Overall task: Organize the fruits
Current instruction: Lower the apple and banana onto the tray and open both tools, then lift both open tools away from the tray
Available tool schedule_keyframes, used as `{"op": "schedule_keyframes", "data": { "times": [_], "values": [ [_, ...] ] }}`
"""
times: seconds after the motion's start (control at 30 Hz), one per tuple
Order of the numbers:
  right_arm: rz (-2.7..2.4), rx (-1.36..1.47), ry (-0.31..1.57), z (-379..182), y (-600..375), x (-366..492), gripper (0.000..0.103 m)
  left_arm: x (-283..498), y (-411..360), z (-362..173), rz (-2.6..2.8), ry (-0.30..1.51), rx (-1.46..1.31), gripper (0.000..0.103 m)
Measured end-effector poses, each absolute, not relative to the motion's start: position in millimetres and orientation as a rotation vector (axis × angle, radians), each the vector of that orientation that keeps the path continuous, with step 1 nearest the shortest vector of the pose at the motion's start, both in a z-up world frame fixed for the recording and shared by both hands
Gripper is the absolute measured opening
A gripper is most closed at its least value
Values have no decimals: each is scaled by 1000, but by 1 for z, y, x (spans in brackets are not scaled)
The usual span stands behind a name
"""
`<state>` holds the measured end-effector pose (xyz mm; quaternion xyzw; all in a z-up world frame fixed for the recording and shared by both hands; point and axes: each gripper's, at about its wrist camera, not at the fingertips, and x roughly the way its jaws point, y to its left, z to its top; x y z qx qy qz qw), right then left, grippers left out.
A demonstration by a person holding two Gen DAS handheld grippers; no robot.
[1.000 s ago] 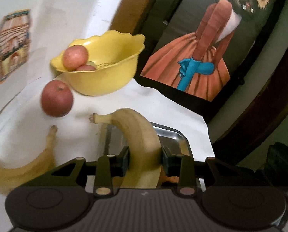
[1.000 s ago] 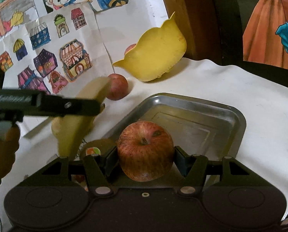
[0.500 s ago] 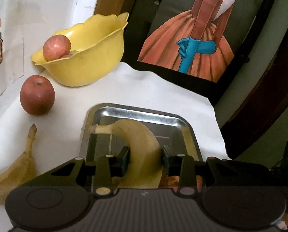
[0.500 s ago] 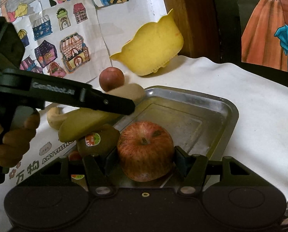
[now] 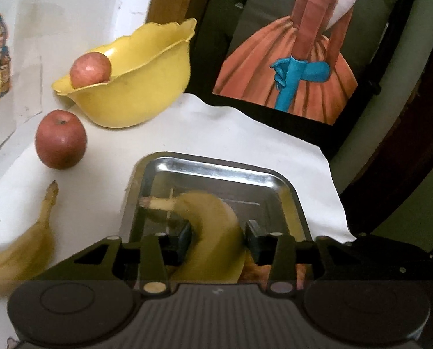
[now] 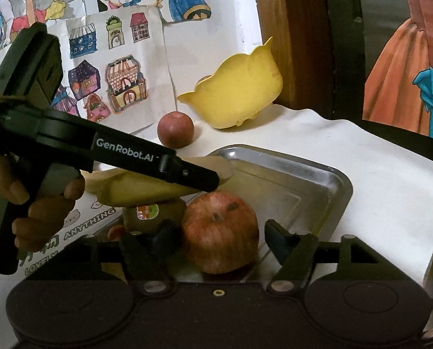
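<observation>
Your right gripper [image 6: 218, 242] has just let go: half a second ago its pads were pinching the striped apple [image 6: 220, 232], and now the jaws stand apart with clear gaps on both sides. The apple sits on the floor of the steel tray [image 6: 330, 180], at its near edge, touching the kiwi with the sticker [image 6: 149, 213] beside it. That apple looks delivered.

Your left gripper [image 5: 218, 234] has swung in over the tray during the last second, and it is still clamped on the banana [image 5: 213, 232]. Both pads press the fruit's middle, with the stem end pointing across the tray floor toward its left wall. From the right wrist view the banana hangs just above the kiwi, and I can't tell whether it rests on anything yet. It's blurred, so you're probably still lowering.

Left of the tray, a second banana [image 5: 27, 250] lies on the white cloth, with a loose red apple [image 5: 60, 139] beyond it. The yellow bowl [image 5: 135, 87] stands behind the tray's far left corner, one apple [image 5: 90, 69] peeking over its rim.

My read: two fruits already in the tray, a third on the way in, two still loose. Ease the banana down clear of the kiwi before you release, because it could roll off that rounded fruit.
</observation>
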<state>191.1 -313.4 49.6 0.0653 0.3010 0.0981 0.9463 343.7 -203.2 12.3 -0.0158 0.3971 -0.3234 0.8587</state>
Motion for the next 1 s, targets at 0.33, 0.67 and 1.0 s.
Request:
{"op": "schedule_keyframes", "data": {
  "times": [0.33, 0.67, 1.0],
  "values": [
    [157, 109, 494, 74, -303, 143, 94, 293, -176, 41, -637, 659, -43, 91],
    [113, 43, 367, 102, -274, 65, 102, 207, -133, 76, -626, 444, 11, 102],
    [69, 87, 320, 103, -240, 2, 102, 144, -78, 79, -603, 391, -8, 102]
  ]
}}
